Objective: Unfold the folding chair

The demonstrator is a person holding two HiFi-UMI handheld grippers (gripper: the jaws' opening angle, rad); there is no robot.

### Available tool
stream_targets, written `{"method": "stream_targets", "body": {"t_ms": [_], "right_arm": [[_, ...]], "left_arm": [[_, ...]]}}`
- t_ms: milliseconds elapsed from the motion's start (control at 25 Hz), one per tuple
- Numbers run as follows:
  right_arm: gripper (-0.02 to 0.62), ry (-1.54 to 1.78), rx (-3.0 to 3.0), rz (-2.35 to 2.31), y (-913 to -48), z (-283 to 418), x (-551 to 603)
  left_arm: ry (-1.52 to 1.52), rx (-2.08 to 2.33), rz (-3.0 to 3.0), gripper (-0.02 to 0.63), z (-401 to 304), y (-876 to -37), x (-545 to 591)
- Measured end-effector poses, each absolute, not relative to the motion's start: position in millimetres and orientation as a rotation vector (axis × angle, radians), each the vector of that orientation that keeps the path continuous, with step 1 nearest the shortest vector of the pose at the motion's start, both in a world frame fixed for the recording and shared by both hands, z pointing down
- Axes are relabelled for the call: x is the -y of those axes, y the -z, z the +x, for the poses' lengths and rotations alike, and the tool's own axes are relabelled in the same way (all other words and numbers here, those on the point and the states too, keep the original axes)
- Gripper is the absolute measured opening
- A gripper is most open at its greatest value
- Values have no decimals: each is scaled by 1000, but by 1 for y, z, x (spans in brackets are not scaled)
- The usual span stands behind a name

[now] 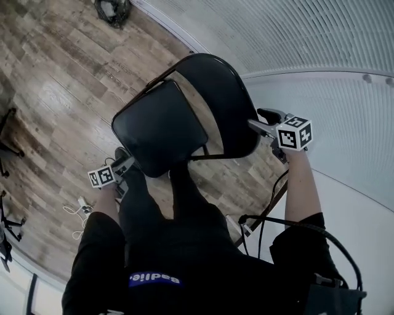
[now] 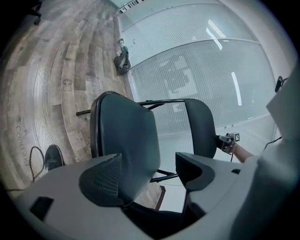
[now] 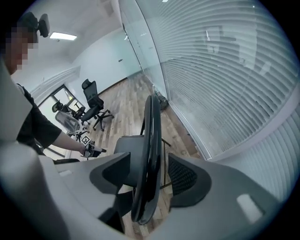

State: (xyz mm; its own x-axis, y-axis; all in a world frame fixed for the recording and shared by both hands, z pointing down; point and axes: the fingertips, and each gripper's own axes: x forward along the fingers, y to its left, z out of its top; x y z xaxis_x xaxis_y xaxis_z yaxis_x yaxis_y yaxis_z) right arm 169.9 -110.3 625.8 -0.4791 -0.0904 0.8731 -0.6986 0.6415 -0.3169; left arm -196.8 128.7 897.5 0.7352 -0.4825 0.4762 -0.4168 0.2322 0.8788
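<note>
The black folding chair stands part-open in front of me, its seat [image 1: 159, 126] tilted up and its backrest [image 1: 228, 101] behind it. My left gripper [image 1: 123, 165] is at the seat's near left corner. In the left gripper view the seat's edge [image 2: 126, 140] lies between the wide jaws of the left gripper [image 2: 149, 161], against the left finger [image 2: 101, 180] and apart from the right one. My right gripper [image 1: 261, 126] is at the backrest's right edge. There the backrest [image 3: 151, 154] passes edge-on between the jaws of the right gripper [image 3: 149, 159], with a gap on each side.
A glass wall with blinds [image 1: 295, 37] runs close behind the chair. A dark bag [image 1: 112, 11] lies on the wooden floor by the wall. Cables [image 1: 77, 212] lie at the left near my shoe [image 2: 53, 158]. Office chairs [image 3: 93, 105] stand further off.
</note>
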Motion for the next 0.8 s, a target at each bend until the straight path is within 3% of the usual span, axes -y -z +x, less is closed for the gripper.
{"method": "stream_targets", "body": {"t_ms": [360,800], "right_arm": [[222,-842,2041,768,-572,195,112],[222,-830,2171,804,-536,178,69]], "left_arm": [[-17,736,1494,339,-149,-814,-118],[-44,749,1596,339,-133,-737,-107]]}}
